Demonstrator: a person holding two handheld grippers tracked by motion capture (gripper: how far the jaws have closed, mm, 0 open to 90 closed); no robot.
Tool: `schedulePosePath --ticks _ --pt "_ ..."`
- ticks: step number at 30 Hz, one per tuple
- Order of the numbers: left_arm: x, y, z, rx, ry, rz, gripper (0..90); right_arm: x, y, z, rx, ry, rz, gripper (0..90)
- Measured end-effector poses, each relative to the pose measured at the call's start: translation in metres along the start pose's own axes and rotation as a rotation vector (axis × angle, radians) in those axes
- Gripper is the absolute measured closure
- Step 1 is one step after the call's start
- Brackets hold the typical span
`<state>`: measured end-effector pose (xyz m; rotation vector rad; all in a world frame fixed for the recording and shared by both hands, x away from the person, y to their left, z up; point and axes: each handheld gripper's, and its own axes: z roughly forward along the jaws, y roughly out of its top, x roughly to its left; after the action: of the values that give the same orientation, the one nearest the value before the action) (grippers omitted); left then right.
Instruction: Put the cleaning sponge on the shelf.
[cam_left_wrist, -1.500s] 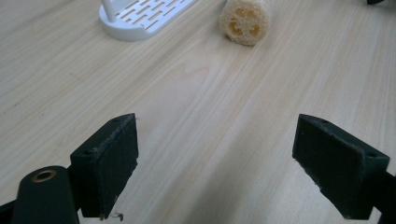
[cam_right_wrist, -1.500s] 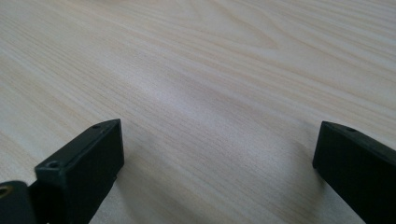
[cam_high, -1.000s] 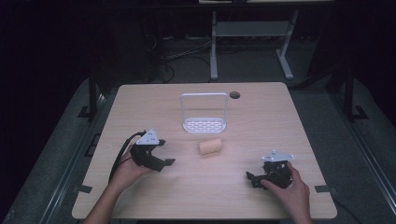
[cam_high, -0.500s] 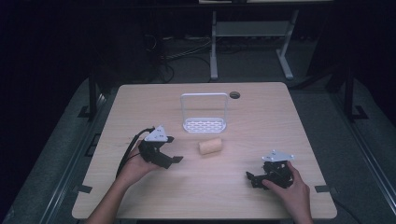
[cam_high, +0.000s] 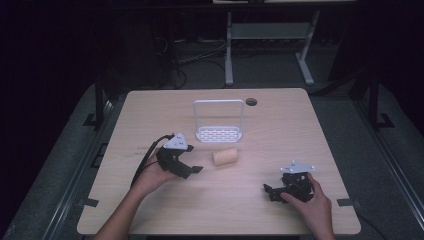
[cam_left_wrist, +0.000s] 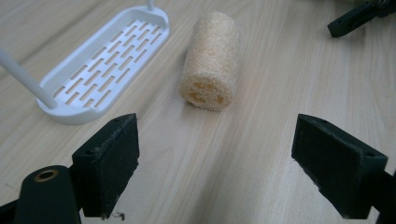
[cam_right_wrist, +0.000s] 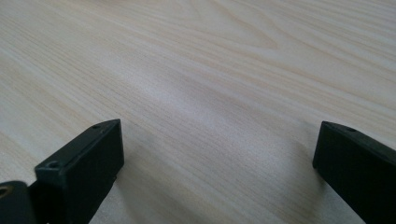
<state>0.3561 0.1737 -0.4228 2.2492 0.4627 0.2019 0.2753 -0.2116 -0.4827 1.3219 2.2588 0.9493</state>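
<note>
left gripper (cam_high: 192, 168): jaws wide apart, empty, low over table, held from behind by left hand (cam_high: 150, 176) | right gripper (cam_high: 272, 190): jaws wide apart, empty, low, right hand (cam_high: 310, 202) gripping it

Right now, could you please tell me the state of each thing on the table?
Loofah: lying on its side, free, beside the rack.
Rack: flat on the table, empty, handle up.
Left gripper: open, facing the loofah, not touching it.
Right gripper: open, low over bare table.

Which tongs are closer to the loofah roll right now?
The left tongs: open and aimed at the loofah roll. The right tongs rest farther off, toward the table's near right.
</note>
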Motion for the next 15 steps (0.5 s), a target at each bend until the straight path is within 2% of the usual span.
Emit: schedulePosePath --ticks 6,15 --pt "0.0 0.002 0.007 0.012 -0.015 -0.004 14.6 0.0 0.0 0.0 0.0 0.0 0.0 1.5" --pt "0.002 0.019 0.022 0.024 -0.035 0.024 14.6 0.0 0.0 0.0 0.0 0.001 0.0 1.6"
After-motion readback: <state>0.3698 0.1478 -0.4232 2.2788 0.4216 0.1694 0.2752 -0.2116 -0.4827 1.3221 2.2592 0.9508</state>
